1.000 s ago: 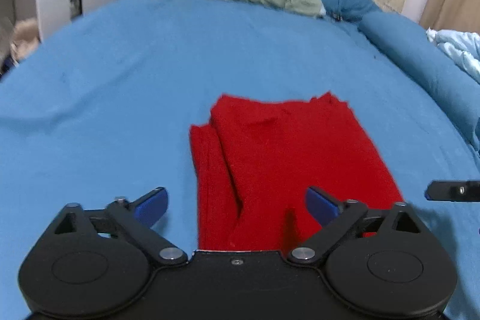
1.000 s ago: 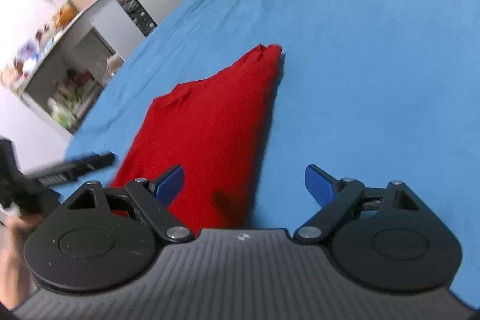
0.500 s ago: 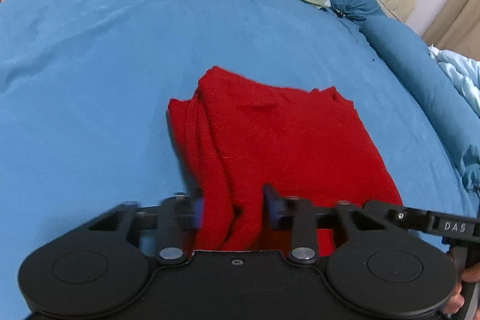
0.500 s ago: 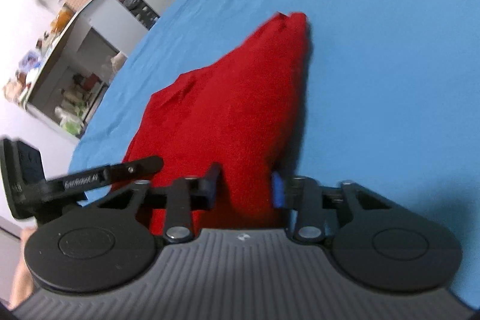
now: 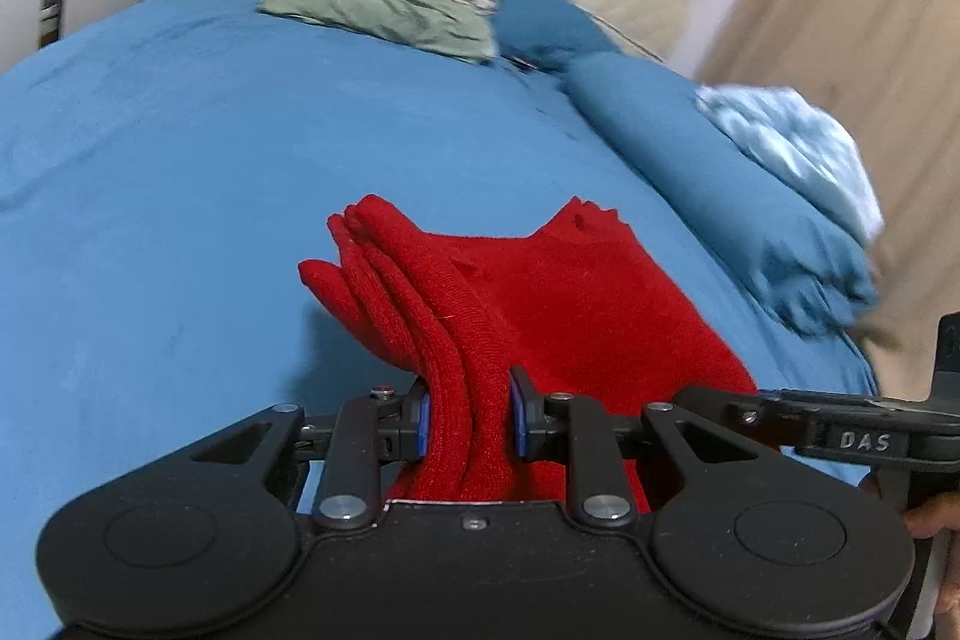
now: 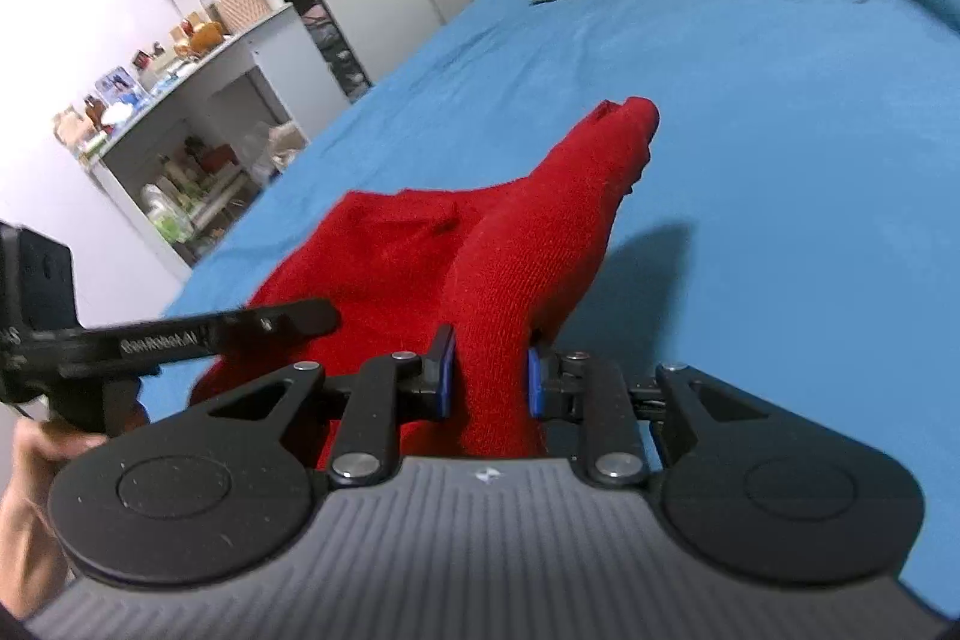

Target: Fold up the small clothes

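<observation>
The wide bed covered in a blue sheet [image 5: 180,148] carries everything; a green pillow [image 5: 372,10] lies at its head edge and a rolled blue duvet [image 5: 720,172] runs along its right edge. On the sheet, toward the foot edge where I stand, is the red knitted garment [image 5: 576,292], already folded into a narrow stack. Its long axis runs from my grippers away toward the head of the bed. The near end is raised off the sheet, and a shadow shows beneath it in both views; the far end appears to trail lower, though I cannot confirm it touches the sheet.

My left gripper [image 5: 468,415] has its blue pads pressed in on the left near corner of the garment, pinching several bunched layers between them. My right gripper [image 6: 489,379] is likewise closed on the right near corner, with a thick ridge of knit clamped between its pads. The two grippers sit just beside each other along the near edge, each visible in the other's view, neither clearly nearer the garment.

Judgement: the near end is secured for carrying forward over the far end, which would halve the length. Risk: the bunched left layers may splay on release.
</observation>
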{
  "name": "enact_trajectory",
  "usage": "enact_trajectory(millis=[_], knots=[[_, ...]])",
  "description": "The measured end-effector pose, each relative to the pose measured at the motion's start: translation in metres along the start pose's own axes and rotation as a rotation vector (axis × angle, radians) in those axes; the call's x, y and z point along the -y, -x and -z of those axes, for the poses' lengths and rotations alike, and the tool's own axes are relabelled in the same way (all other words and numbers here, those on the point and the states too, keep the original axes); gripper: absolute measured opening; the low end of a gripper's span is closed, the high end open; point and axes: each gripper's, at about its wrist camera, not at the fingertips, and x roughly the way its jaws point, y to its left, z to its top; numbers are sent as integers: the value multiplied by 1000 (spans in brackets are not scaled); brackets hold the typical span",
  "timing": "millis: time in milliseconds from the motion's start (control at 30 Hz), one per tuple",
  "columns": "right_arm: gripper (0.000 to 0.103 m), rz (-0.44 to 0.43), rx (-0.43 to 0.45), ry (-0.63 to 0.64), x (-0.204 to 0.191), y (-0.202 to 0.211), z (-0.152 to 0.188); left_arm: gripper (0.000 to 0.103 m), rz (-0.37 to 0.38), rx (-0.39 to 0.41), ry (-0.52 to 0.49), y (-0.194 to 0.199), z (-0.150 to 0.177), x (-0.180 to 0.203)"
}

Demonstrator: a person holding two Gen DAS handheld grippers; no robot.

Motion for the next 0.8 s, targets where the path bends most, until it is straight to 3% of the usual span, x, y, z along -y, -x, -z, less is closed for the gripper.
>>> enact_trajectory(millis=[133,200,267,300,367,433,500,567,667,800], knots=[[39,110,-16,-79,26,35,59,27,-4,-66,-10,-23,64,40],[42,193,-29,-104,45,35,93,28,-57,-77,-19,-33,88,50],[44,241,-30,-128,60,32,116,30,-101,-76,-84,-33,96,57],[44,221,3,-166,66,35,126,33,-108,-73,-97,-31,95,60],[48,187,34,-230,71,40,130,42,-133,-74,-102,-25,90,59],[56,206,31,-229,66,45,125,71,-170,-67,-100,-14,85,58],[85,213,51,-195,57,58,117,87,-201,-37,-95,-2,85,54],[101,256,82,-151,51,70,110,88,-240,-32,-105,2,89,50],[101,305,60,-98,53,72,107,88,-316,-67,-115,-10,98,41],[99,362,-36,-71,66,52,119,88,-343,-105,-53,-22,111,23]])
